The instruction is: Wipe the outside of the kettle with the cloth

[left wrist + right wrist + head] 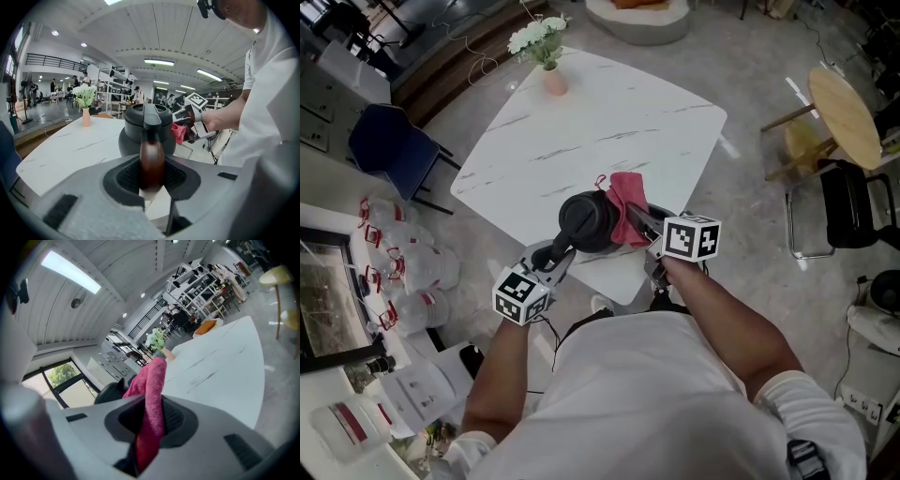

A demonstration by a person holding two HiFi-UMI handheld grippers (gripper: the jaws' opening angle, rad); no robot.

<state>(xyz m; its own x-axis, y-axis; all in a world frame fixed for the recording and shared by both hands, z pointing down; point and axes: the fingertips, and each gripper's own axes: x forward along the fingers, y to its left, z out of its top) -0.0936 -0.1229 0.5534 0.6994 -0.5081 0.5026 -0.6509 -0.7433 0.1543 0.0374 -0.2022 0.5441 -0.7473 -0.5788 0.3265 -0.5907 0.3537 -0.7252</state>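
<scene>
A dark grey kettle [588, 221] stands near the front corner of the white marble table [581, 131]. Its brown wooden handle [151, 161] sticks out toward me, and my left gripper [551, 257] is shut on it. In the left gripper view the kettle body [146, 129] rises just beyond the jaws. My right gripper [642, 225] is shut on a pink cloth [625, 206], which lies against the kettle's right side. In the right gripper view the cloth [150, 404] hangs up out of the jaws, with the kettle [108, 392] dark at its left.
A vase of white flowers [546, 52] stands at the table's far corner. A blue chair [389, 145] is to the left, and a round wooden stool [842, 112] and a black chair [853, 202] are to the right. Bottles and papers [403, 281] crowd a counter at lower left.
</scene>
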